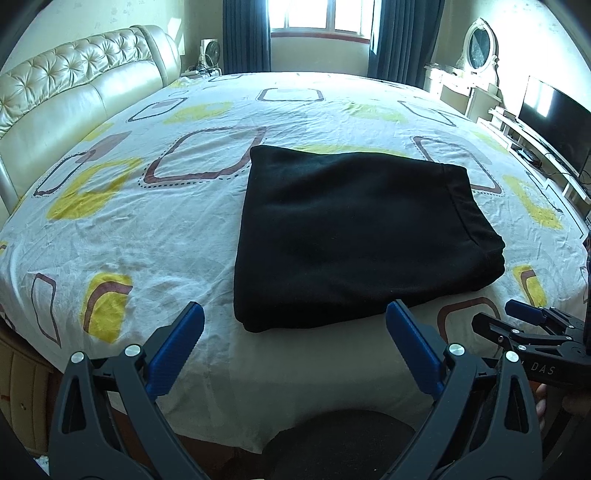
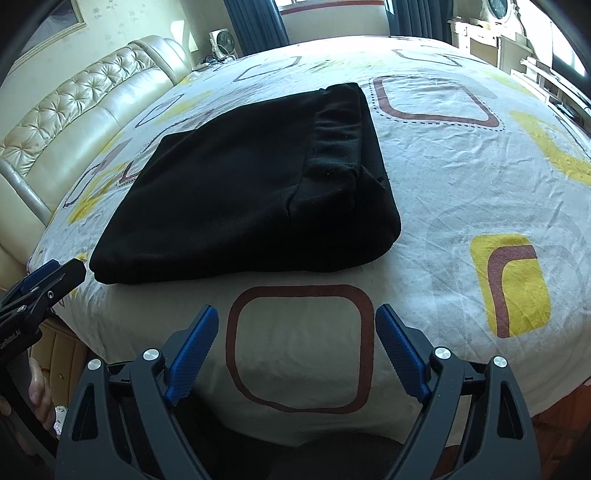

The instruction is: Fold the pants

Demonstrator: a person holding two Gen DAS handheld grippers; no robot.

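Black pants (image 1: 354, 232) lie folded into a thick rectangle on the patterned bed sheet (image 1: 147, 229); the waistband end faces right. In the right wrist view the same pants (image 2: 240, 192) sit left of centre. My left gripper (image 1: 295, 317) hovers open just short of the pants' near edge, nothing between its blue pads. My right gripper (image 2: 295, 321) is open over bare sheet, to the right of and nearer than the pants. The right gripper (image 1: 498, 317) also shows at the lower right of the left wrist view, and the left gripper (image 2: 55, 273) at the left edge of the right wrist view.
A tufted cream headboard (image 1: 66, 88) runs along the left. Beyond the bed stand a window with dark curtains (image 1: 243, 33), a small fan (image 1: 210, 50), a dressing table with an oval mirror (image 1: 480, 44) and a TV (image 1: 554, 122) on the right. The bed's near edge (image 2: 295, 435) drops below the grippers.
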